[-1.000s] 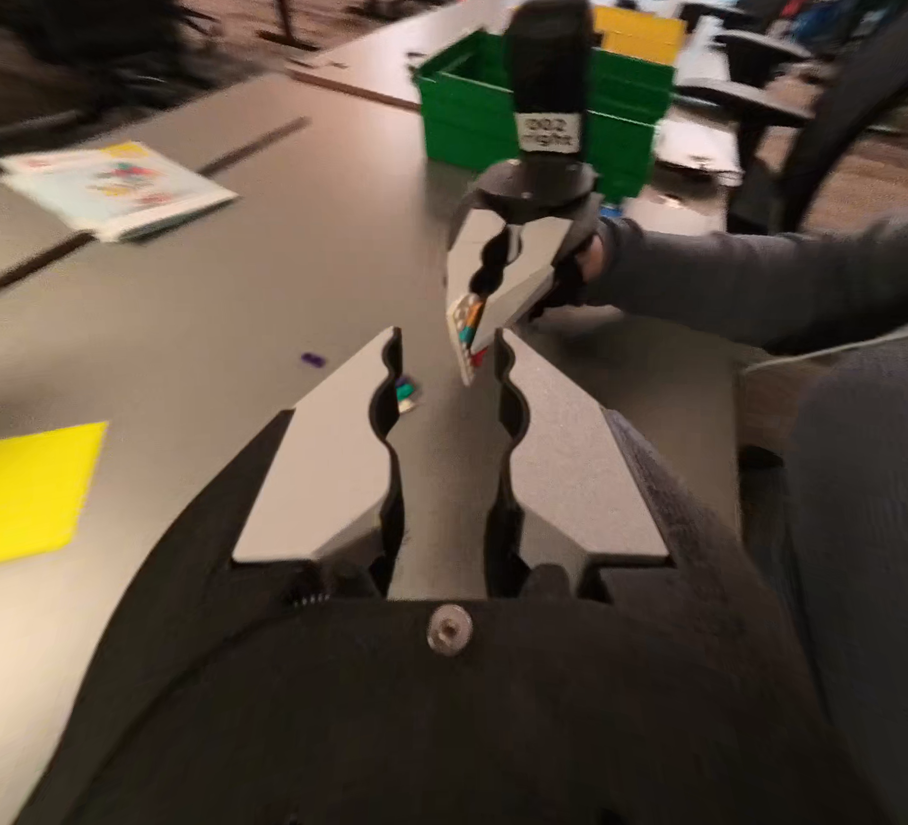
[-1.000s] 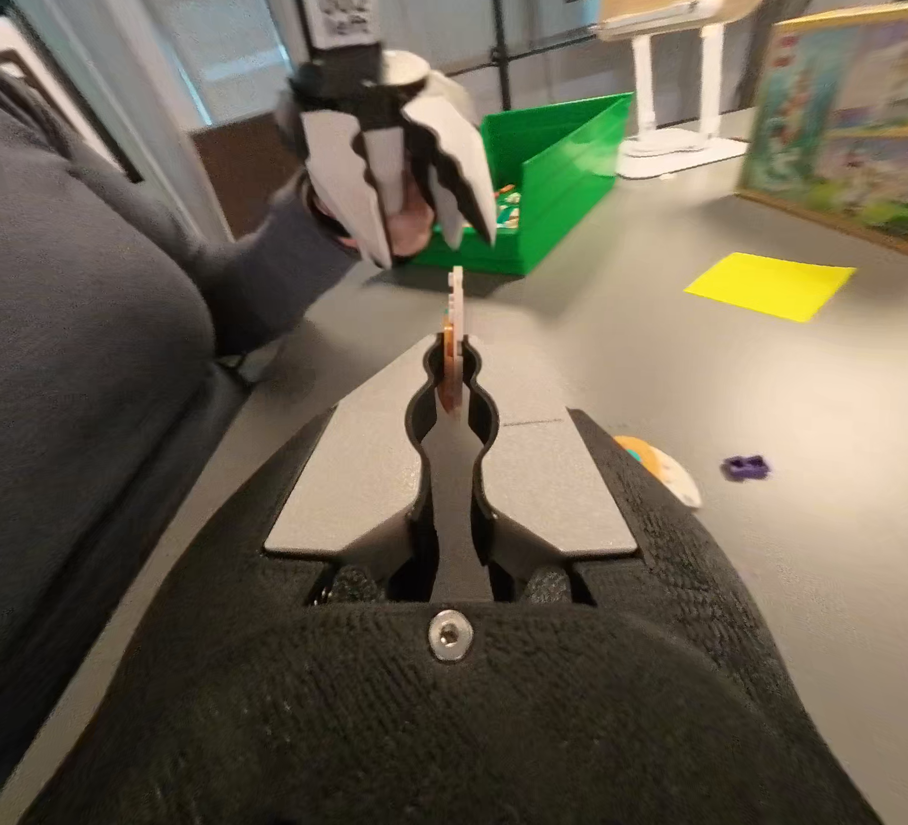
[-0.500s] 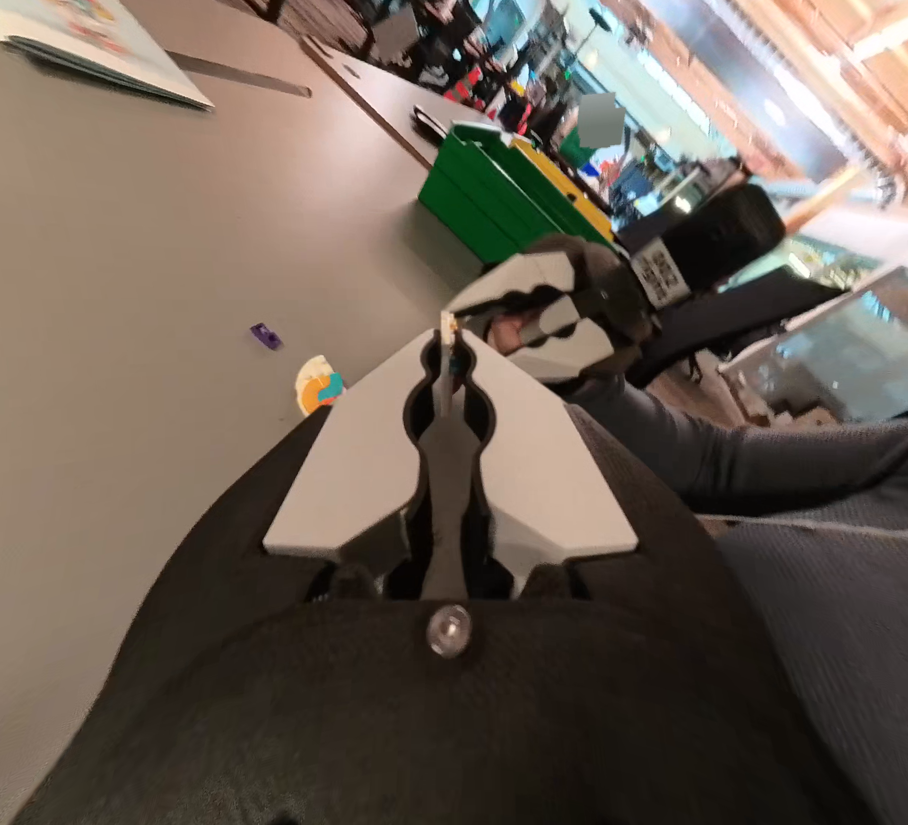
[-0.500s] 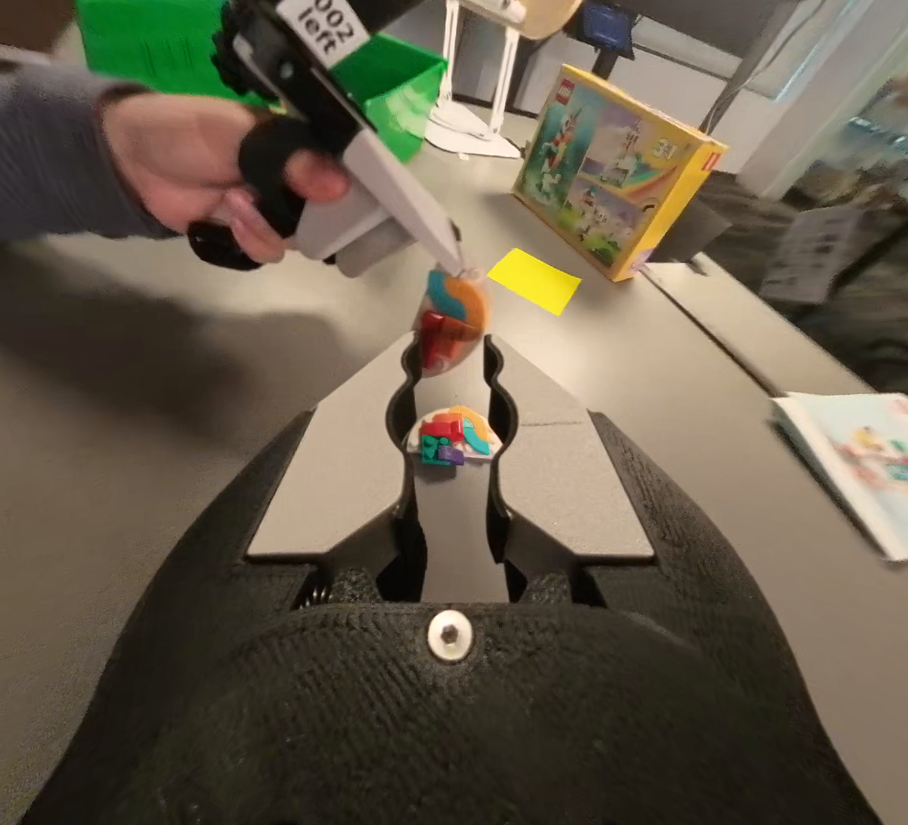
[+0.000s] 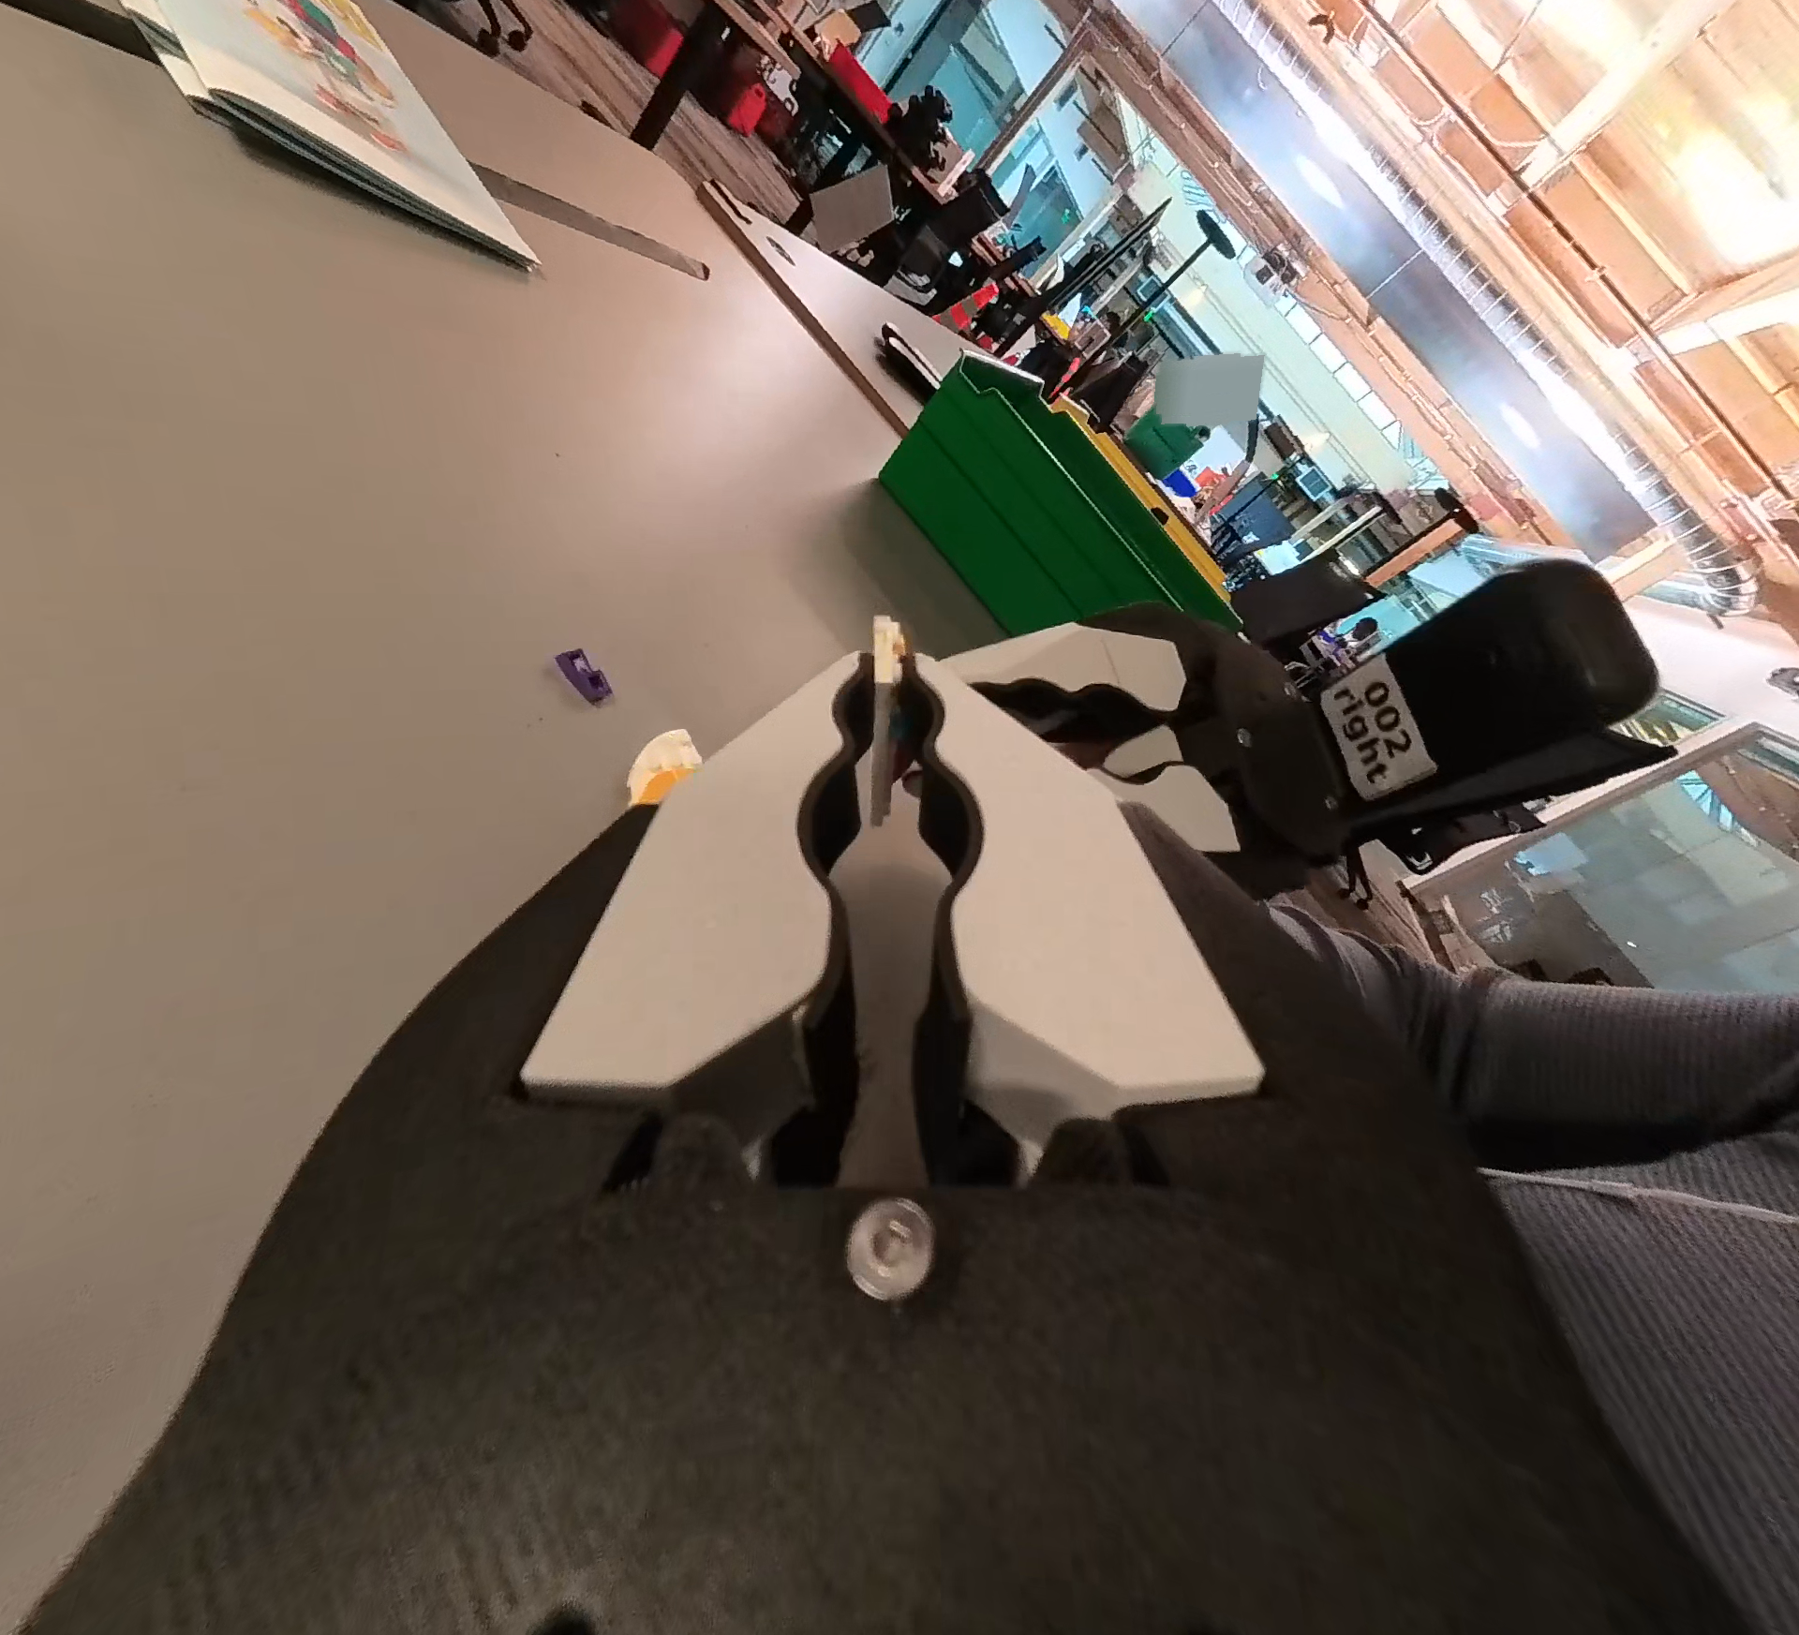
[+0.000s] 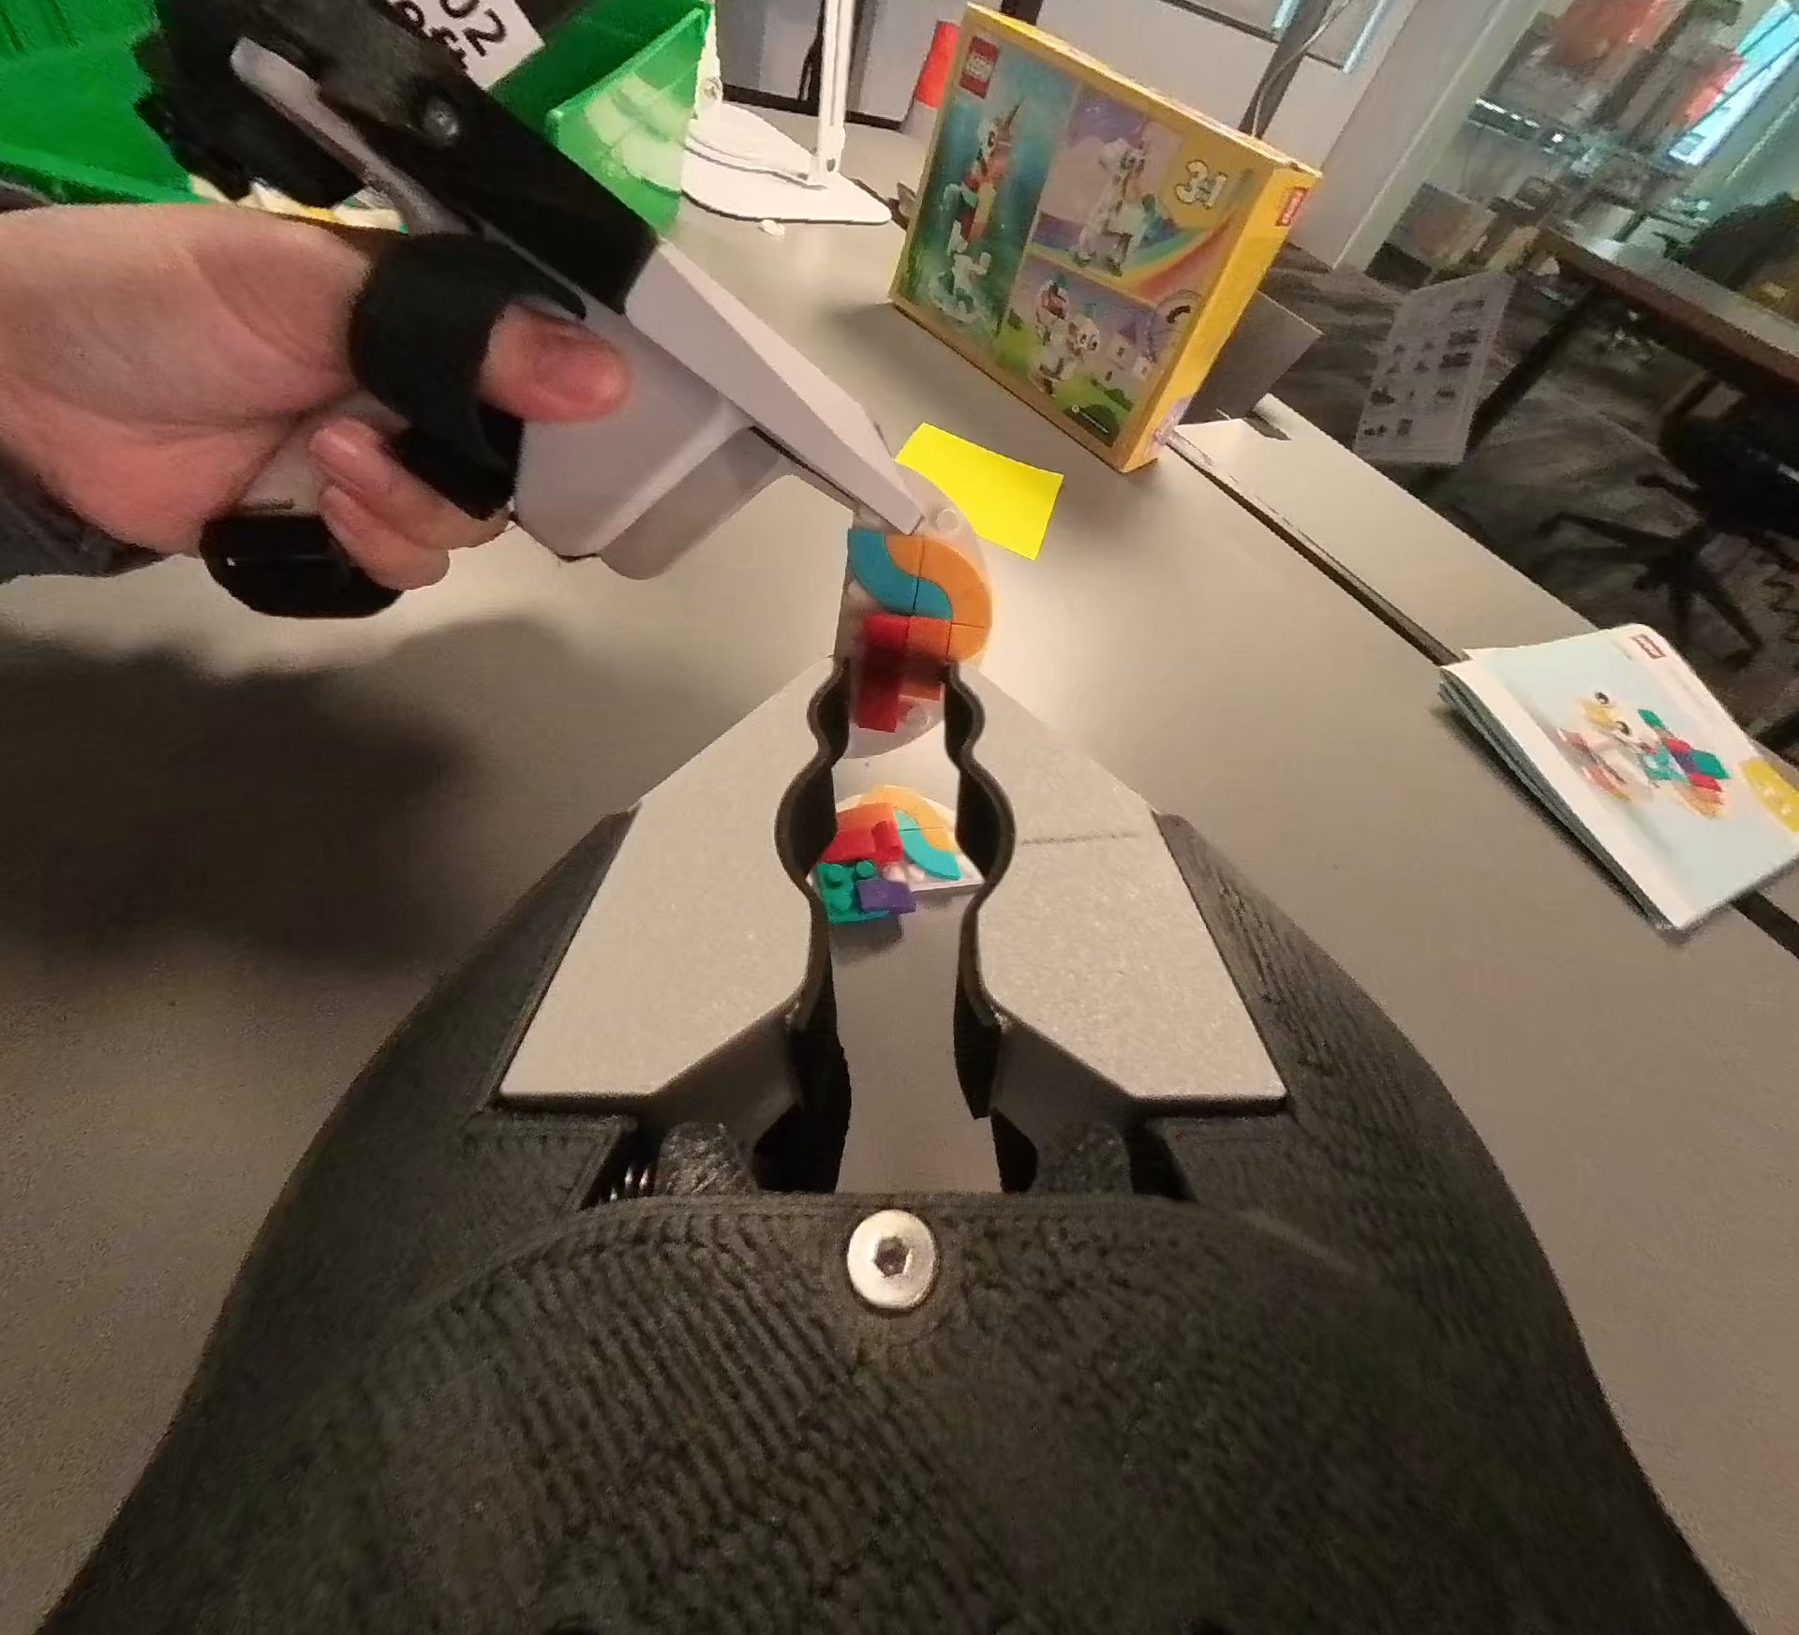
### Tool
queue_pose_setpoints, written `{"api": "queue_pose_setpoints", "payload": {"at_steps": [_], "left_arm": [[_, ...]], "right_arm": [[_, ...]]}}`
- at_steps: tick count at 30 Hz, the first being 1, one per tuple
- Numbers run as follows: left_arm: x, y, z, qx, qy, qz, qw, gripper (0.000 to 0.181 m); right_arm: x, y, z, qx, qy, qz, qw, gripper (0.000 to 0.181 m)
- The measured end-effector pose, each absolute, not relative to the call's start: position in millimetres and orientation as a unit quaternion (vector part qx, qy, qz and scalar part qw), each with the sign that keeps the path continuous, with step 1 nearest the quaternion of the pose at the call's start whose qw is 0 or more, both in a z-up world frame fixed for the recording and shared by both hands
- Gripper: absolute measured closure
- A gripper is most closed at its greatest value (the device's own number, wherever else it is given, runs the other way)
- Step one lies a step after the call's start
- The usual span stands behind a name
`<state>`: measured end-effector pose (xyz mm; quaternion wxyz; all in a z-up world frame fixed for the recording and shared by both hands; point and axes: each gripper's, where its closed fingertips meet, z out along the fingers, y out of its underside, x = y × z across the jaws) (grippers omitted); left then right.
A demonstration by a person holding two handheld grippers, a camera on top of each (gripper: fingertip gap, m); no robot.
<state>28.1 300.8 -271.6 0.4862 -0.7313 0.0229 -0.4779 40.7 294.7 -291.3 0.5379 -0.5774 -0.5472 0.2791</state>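
Two grippers meet over a grey table [image 6: 292,809]. The left gripper [image 5: 888,673] is clamped on the edge of a thin brick disc [image 6: 915,605], white-backed with teal, orange and red pieces on its face; in the left wrist view the disc [image 5: 884,712] shows edge-on between the closed tips. In the right wrist view the left gripper [image 6: 900,508], gripped by a hand [image 6: 224,410], pinches the disc's upper rim. The right gripper [image 6: 891,693] sits with its fingers [image 6: 711,907] parted, the disc's lower end hanging between the tips; whether they touch it I cannot tell.

One second brick piece [image 6: 891,858], a half-round of the same colours, lies flat on the table below, seen through the gap of the right gripper. One small purple brick [image 5: 584,675] lies apart on the table.

Around them: two green bins, one [image 6: 623,109] behind the left gripper and one [image 5: 1032,517] in the left wrist view; one yellow toy box [image 6: 1090,274] standing upright; one yellow paper square [image 6: 983,488] just behind the disc; one booklet [image 6: 1635,771] to the right; one white stand [image 6: 779,167] between bin and box. The left gripper and hand block much of the near bin.
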Motion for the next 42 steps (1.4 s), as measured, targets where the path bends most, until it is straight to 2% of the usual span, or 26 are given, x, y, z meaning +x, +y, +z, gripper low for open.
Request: {"api": "queue_pose_setpoints", "payload": {"at_steps": [10, 18, 24, 29, 34, 37, 42], "left_arm": [[28, 308, -275, -0.715, -0.017, -0.495, 0.494, 0.179], [23, 312, -276, -0.705, -0.043, -0.499, 0.503, 0.179], [22, 312, -277, -0.702, -0.05, -0.506, 0.498, 0.179], [29, 309, -283, -0.726, -0.006, -0.473, 0.499, 0.179], [41, 306, -289, -0.75, 0.045, -0.437, 0.495, 0.179], [46, 304, -294, -0.761, 0.075, -0.42, 0.488, 0.178], [48, 299, -290, -0.758, 0.114, -0.415, 0.49, 0.178]], "right_arm": [[44, 303, -294, -0.582, -0.557, 0.192, 0.56, 0.168], [44, 304, -301, -0.597, -0.558, 0.215, 0.536, 0.175], [44, 304, -301, -0.596, -0.552, 0.224, 0.539, 0.172], [44, 304, -291, -0.575, -0.551, 0.224, 0.561, 0.16], [43, 304, -296, -0.541, -0.593, 0.161, 0.574, 0.15], [42, 301, -301, -0.536, -0.607, 0.163, 0.563, 0.158], [43, 297, -296, -0.534, -0.604, 0.191, 0.56, 0.157]]}}
